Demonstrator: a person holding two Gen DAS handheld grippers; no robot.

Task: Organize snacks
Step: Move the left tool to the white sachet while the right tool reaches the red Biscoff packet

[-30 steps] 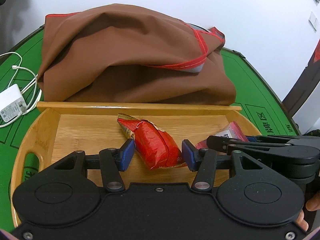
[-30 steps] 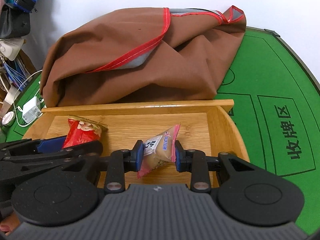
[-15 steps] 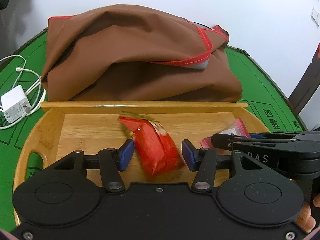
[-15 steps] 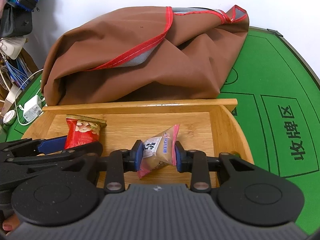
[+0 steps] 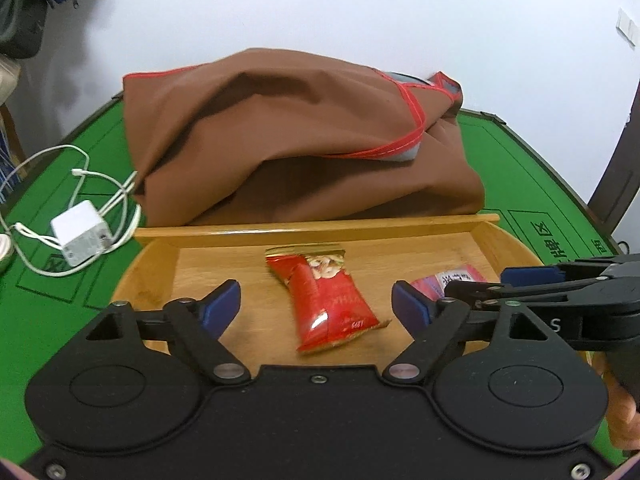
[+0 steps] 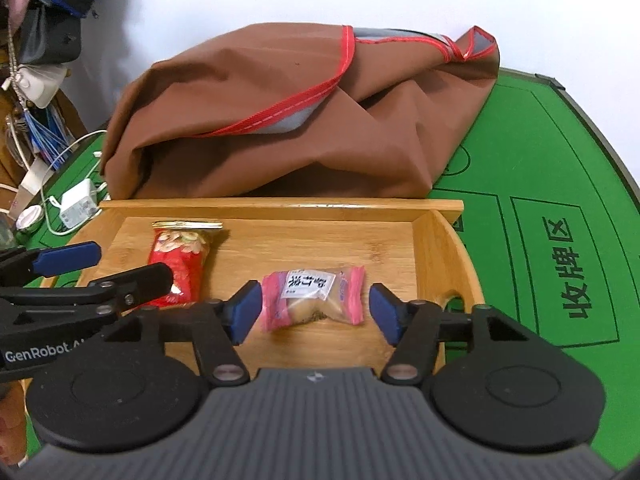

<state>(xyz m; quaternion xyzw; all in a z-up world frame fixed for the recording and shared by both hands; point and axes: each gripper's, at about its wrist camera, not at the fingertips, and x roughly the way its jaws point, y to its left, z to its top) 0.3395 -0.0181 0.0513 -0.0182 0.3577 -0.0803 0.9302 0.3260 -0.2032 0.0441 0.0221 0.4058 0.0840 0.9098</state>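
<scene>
Both packets lie flat in the wooden tray (image 6: 448, 240). Left tool (image 5: 316, 304) is opening around the red packet (image 5: 328, 300); right tool (image 6: 314, 312) is opening around the pink packet (image 6: 316, 296), at three o'clock of it. Neither is gripped. Both look light, crinkly, slippery; pinch mid-body, gently.

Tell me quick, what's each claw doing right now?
Left claw: jaws opening, holding nothing; the red snack packet lies loose on the wooden tray.
Right claw: jaws opening, holding nothing; the pink-wrapped snack lies free between its pads.
</scene>
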